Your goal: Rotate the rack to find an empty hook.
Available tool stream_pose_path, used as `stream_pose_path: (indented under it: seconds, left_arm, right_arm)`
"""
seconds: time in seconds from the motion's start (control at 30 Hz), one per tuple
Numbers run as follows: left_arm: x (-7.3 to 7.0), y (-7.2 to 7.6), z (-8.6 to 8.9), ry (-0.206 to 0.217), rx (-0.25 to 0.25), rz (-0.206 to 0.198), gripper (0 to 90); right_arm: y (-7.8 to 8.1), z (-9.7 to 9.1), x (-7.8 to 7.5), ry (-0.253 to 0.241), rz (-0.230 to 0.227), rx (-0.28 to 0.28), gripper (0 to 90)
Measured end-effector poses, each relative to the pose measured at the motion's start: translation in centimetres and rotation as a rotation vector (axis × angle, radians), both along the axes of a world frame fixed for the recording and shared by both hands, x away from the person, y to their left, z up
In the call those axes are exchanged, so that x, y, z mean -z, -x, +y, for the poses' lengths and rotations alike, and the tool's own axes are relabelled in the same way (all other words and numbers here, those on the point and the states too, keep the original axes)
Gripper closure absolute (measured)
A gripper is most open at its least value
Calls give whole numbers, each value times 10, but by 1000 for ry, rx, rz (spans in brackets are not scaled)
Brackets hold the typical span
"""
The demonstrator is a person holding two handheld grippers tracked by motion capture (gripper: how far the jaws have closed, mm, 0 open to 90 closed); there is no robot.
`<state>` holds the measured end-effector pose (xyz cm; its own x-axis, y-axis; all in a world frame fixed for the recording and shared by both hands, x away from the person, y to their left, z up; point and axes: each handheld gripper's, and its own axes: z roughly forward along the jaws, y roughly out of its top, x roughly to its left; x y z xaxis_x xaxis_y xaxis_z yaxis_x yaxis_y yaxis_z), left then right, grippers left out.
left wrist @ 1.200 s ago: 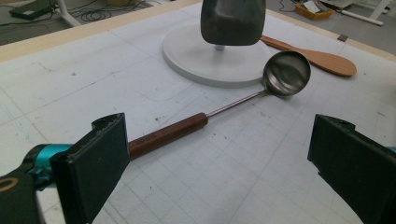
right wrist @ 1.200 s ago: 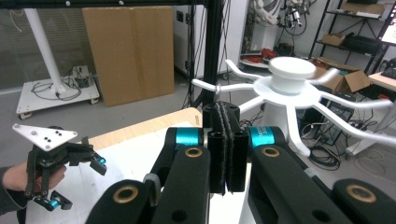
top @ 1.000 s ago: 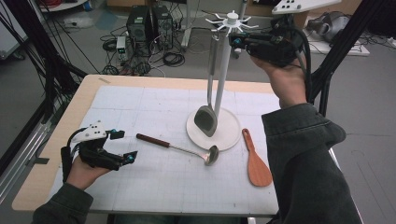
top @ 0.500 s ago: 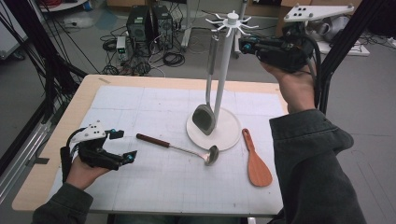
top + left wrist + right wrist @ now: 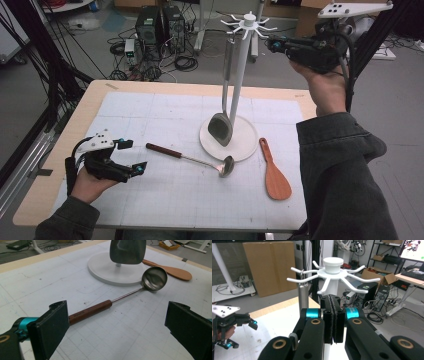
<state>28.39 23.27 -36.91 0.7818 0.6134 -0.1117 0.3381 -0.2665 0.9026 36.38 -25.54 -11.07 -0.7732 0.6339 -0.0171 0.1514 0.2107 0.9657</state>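
A white utensil rack (image 5: 239, 75) stands on its round base (image 5: 247, 145) right of the table's middle. A metal turner (image 5: 221, 127) hangs from one hook at the rack's top (image 5: 333, 265). A ladle (image 5: 192, 159) with a brown wooden handle lies left of the base, and a wooden spatula (image 5: 275, 175) lies to its right. My right gripper (image 5: 272, 45) is held high, just right of the hooks, its jaws shut on nothing (image 5: 332, 302). My left gripper (image 5: 134, 156) rests open at the table's left, pointing at the ladle's handle (image 5: 90, 311).
The white gridded mat (image 5: 150, 115) covers most of the wooden table (image 5: 45, 200). Computer towers (image 5: 160, 25) and cables lie on the floor beyond the far edge. Black frame posts (image 5: 50, 75) stand at the left, with more behind my right hand.
My right gripper, still shut, has drawn a little to the right, away from the rack's hooks. The left gripper, ladle, spatula and hanging turner have not moved.
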Motion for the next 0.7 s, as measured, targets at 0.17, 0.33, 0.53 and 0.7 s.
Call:
stream_pose_path:
  seconds: [0.17, 0.33, 0.53, 0.7]
  left_arm:
    - [0, 0, 0, -1, 1, 1, 59]
    - [0, 0, 0, -1, 1, -1, 59]
    - [0, 0, -1, 3, 4, 2, 59]
    - [0, 0, 0, 0, 4, 1, 59]
  right_arm:
    - [-1, 3, -4, -4, -13, -12, 900]
    - [2, 11, -6, 3, -21, -28, 900]
    - [6, 20, -7, 13, -28, -50, 899]
    - [7, 27, -7, 25, -36, -65, 900]
